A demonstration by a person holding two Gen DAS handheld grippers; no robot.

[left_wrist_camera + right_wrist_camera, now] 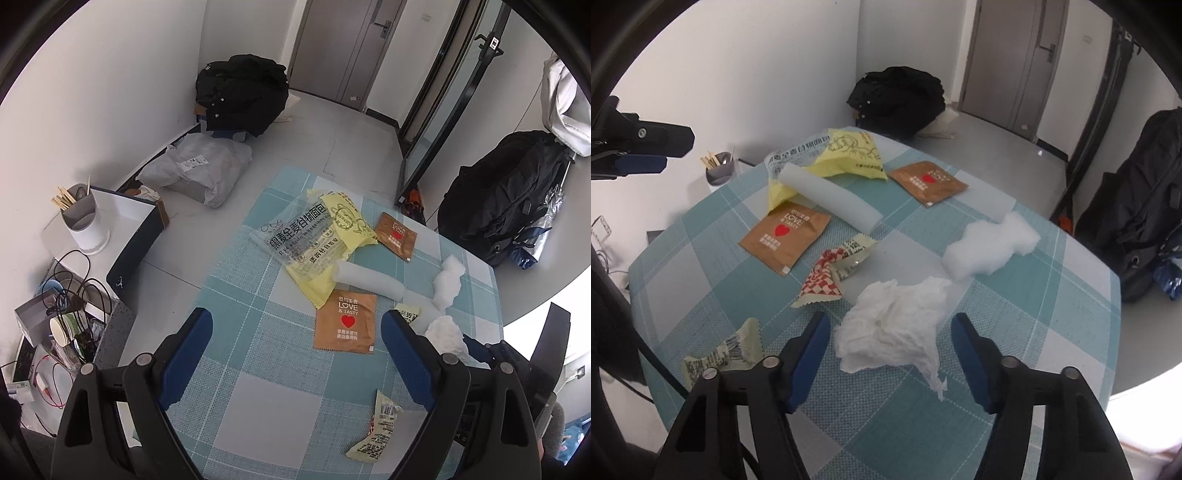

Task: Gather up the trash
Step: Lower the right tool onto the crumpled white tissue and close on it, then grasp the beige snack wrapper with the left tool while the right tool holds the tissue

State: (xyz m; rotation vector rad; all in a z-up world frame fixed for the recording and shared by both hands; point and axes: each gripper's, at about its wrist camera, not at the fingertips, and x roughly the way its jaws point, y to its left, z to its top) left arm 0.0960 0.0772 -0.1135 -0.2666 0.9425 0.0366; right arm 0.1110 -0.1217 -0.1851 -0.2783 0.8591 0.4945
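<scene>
Trash spread over the checked tablecloth [1052,332], nothing collected yet. Largest first: yellow bag [855,153] and clear bread bag [291,236] overlap at the far side, foam roll [829,195] lies across them, two brown sachets [785,236] lie flat, crumpled tissue [894,328] nearest. Right gripper [890,350] straddles the tissue, jaws apart, pads not touching, likely set up to pinch it. Left gripper [295,339] hangs wide open over a sachet, empty

We're seeing crumpled tissue [892,328] lying on the table [1034,295], foam roll [829,195] sitting behind it, cotton wad [990,247] lying right of the roll.
</scene>
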